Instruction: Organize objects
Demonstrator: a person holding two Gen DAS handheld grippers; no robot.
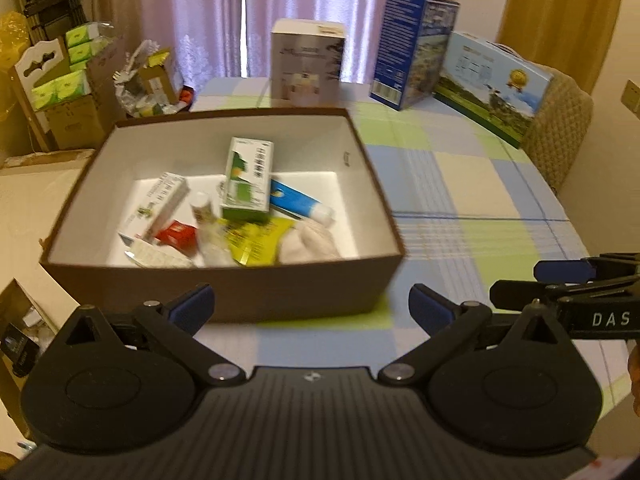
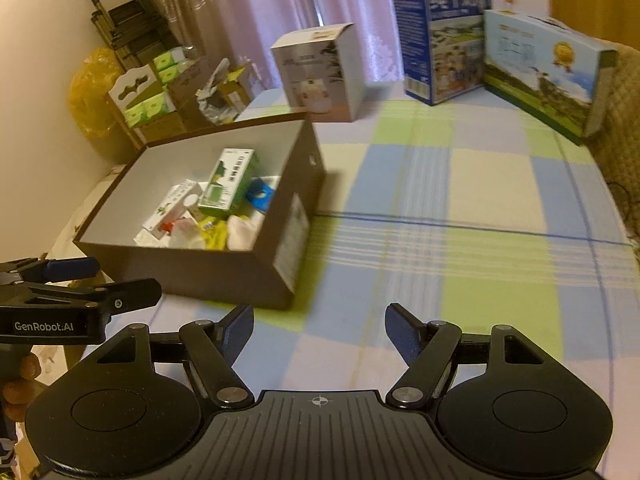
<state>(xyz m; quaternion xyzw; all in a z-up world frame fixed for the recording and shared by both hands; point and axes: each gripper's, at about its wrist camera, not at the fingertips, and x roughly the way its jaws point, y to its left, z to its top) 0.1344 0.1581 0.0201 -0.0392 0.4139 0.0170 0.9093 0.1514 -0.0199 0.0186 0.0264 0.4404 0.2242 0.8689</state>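
Note:
A brown open box [image 1: 224,280] with a white inside sits on the checked tablecloth [image 1: 460,184]. In it lie a green carton [image 1: 246,180], a blue and white tube [image 1: 300,202], a white carton [image 1: 160,204], a red packet [image 1: 176,234], a yellow packet [image 1: 256,240] and a white cloth [image 1: 312,242]. My left gripper [image 1: 310,308] is open and empty just in front of the box. My right gripper [image 2: 320,332] is open and empty over the cloth, right of the box [image 2: 236,268]. Each gripper also shows at the edge of the other's view.
A white carton [image 1: 308,64], a tall blue carton [image 1: 412,48] and a long landscape-print carton [image 1: 492,84] stand along the table's far edge. Cardboard boxes with green packs [image 1: 64,88] are stacked left of the table. A padded chair back [image 1: 560,128] stands at the far right.

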